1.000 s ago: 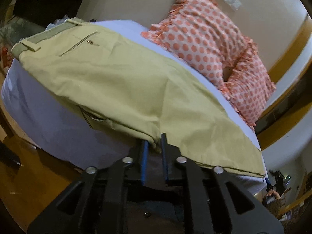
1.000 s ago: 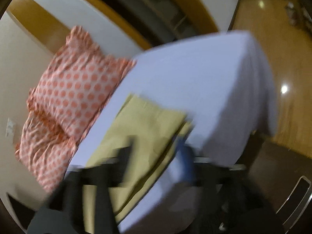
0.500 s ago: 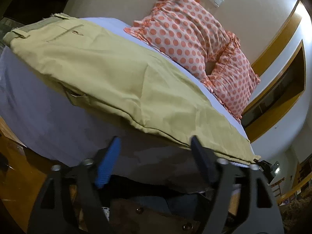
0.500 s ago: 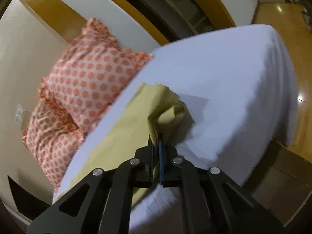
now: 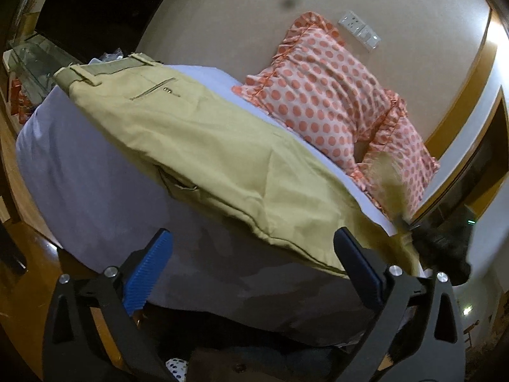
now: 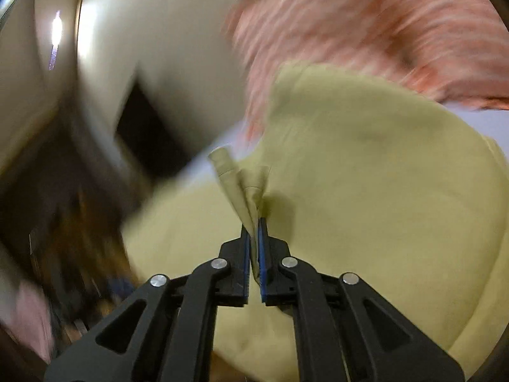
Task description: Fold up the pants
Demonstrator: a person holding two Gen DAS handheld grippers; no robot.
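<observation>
Khaki pants lie lengthwise along a bed with a white sheet, waistband at the far left, back pocket up. My left gripper is open and empty, in front of the pants' near edge by the bed side. My right gripper is shut on the hem end of the pants and holds it lifted above the rest of the fabric. In the left wrist view the lifted leg end shows blurred at the right, by the right gripper's dark body.
Two orange polka-dot pillows lean against the beige wall behind the pants. A wall socket is above them. Wooden floor lies at the left. A glass-topped unit stands at the far left.
My left gripper let go of the pants' edge, opened wide and drew back. My right gripper shut on the hem end and swung it up and over toward the waistband side.
</observation>
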